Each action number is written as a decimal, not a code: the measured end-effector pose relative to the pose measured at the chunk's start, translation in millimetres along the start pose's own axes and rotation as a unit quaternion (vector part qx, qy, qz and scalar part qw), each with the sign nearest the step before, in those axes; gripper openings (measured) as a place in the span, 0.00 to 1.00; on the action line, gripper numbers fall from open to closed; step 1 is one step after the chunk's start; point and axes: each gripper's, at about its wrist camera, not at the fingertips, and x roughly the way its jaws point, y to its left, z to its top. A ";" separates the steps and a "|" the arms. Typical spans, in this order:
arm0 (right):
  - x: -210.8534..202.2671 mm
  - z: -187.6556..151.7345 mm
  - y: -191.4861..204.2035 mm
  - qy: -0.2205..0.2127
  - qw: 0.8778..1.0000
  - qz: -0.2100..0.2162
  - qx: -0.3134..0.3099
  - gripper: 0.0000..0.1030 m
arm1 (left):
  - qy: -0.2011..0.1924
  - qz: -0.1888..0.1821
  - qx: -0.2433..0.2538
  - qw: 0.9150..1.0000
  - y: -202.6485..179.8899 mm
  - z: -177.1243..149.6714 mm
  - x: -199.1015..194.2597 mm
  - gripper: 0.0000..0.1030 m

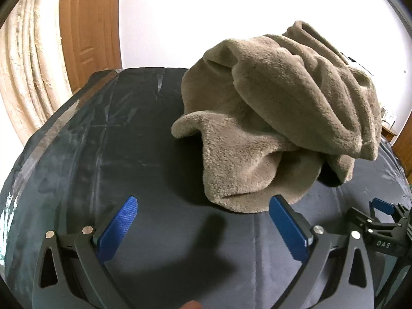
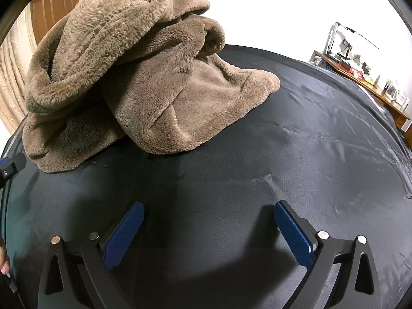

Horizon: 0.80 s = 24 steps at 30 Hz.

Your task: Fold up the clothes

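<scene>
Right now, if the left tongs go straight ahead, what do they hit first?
Probably the fleece: its near hem hangs just past the open left tongs, slightly right of centre. Only dark cover lies before it. Depth is hard to judge through the fisheye.

Bright daylight in both views, blowing the wall [image 1: 231, 13] out to featureless white. Soft, dark shadows under the fleece garment [image 1: 278, 118] and beneath each hand-held gripper on the bed cover [image 2: 283, 154]. Pale sheen along the cover's left edge. Strong fisheye bending, with black vignette corners. Sharp at centre, slightly smeared toward the rims.
</scene>
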 end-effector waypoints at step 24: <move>-1.0 0.6 0.1 0.000 1.000 -0.001 0.002 1.00 | 0.001 -0.001 -0.001 1.000 -11.4 -3.0 3.8 1.00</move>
